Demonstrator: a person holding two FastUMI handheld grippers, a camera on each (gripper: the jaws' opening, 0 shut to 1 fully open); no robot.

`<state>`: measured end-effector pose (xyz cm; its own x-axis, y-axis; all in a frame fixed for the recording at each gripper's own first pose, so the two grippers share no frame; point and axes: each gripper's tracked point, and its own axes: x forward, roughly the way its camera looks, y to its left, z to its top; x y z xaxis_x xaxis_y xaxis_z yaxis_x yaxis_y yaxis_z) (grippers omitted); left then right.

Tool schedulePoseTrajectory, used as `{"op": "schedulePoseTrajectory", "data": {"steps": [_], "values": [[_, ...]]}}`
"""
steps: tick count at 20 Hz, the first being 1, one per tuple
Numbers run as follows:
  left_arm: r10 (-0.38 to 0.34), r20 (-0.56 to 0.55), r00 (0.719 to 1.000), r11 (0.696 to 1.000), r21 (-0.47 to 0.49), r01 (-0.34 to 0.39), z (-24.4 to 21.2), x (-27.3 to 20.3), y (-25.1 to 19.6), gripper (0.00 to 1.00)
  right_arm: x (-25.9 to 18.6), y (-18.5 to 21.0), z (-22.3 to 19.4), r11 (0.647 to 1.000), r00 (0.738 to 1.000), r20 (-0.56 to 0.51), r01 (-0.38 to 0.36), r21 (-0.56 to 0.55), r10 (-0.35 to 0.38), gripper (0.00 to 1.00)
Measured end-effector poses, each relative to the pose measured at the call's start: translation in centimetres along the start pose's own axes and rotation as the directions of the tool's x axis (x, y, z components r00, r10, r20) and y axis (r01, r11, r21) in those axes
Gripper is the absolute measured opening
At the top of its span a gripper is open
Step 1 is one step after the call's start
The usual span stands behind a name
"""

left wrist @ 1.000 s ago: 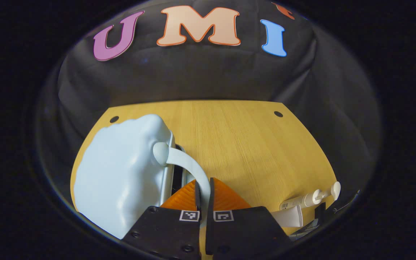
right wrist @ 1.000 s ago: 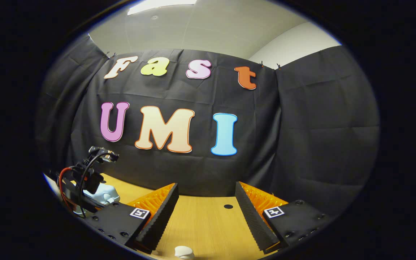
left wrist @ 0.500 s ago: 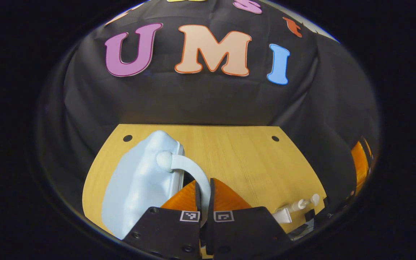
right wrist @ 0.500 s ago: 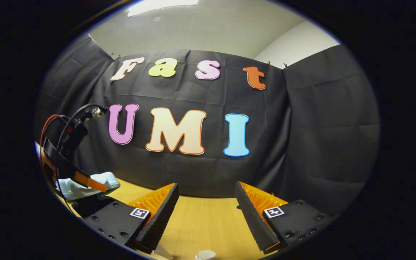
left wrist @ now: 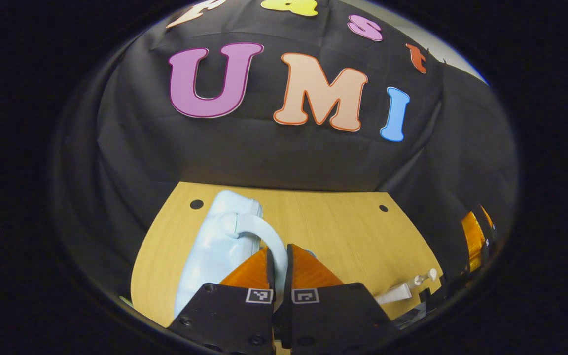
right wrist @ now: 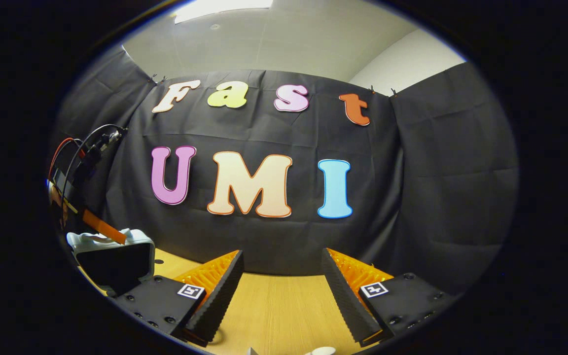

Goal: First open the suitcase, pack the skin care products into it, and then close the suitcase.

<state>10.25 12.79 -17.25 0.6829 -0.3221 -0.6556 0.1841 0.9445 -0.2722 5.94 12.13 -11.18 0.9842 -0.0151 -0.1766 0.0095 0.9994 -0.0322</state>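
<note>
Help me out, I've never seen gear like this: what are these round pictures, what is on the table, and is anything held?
A person holds a two-finger claw in each hand, and each claw carries a camera looking along its own fingers.

In the left gripper view, the left claw is shut on the curved handle of a pale blue suitcase, tilting its lid up off the wooden table. A white pump bottle lies at the table's right.

In the right gripper view, the right claw hangs open and holds nothing. At its left the suitcase lid stands raised, showing a dark inside.
</note>
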Motion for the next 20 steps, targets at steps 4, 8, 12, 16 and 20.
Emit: {"op": "schedulePoseTrajectory", "data": {"steps": [4, 8, 12, 16, 20], "values": [[0.011, 0.01, 1.0, 0.999, 0.03, -0.011, 0.9, -0.4, 4.6, 0.0, 1.1, 1.2, 0.5, 1.0, 0.999, 0.009, 0.031, 0.002, -0.031, 0.98], [0.067, 0.011, 0.998, 0.996, 0.052, -0.067, 1.4, -0.5, 11.1, 0.0, 1.8, 0.3, 1.2, 0.996, 0.996, 0.034, 0.088, -0.019, -0.088, 0.98], [0.147, -0.011, 0.989, 0.989, 0.026, -0.146, 0.2, -0.5, 19.2, 0.0, 2.0, -2.5, 1.4, 0.982, 0.984, 0.04, 0.177, -0.063, -0.175, 0.98], [0.202, -0.057, 0.978, 0.978, -0.038, -0.204, -3.0, -0.2, 25.9, 0.0, 2.3, -3.5, 2.1, 0.972, 0.975, 0.059, 0.22, -0.082, -0.215, 0.98], [0.175, -0.105, 0.979, 0.963, -0.188, -0.192, -6.5, 0.6, 29.8, 0.0, 2.7, -2.6, 2.3, 0.971, 0.976, 0.055, 0.215, -0.107, -0.21, 0.98]]}}
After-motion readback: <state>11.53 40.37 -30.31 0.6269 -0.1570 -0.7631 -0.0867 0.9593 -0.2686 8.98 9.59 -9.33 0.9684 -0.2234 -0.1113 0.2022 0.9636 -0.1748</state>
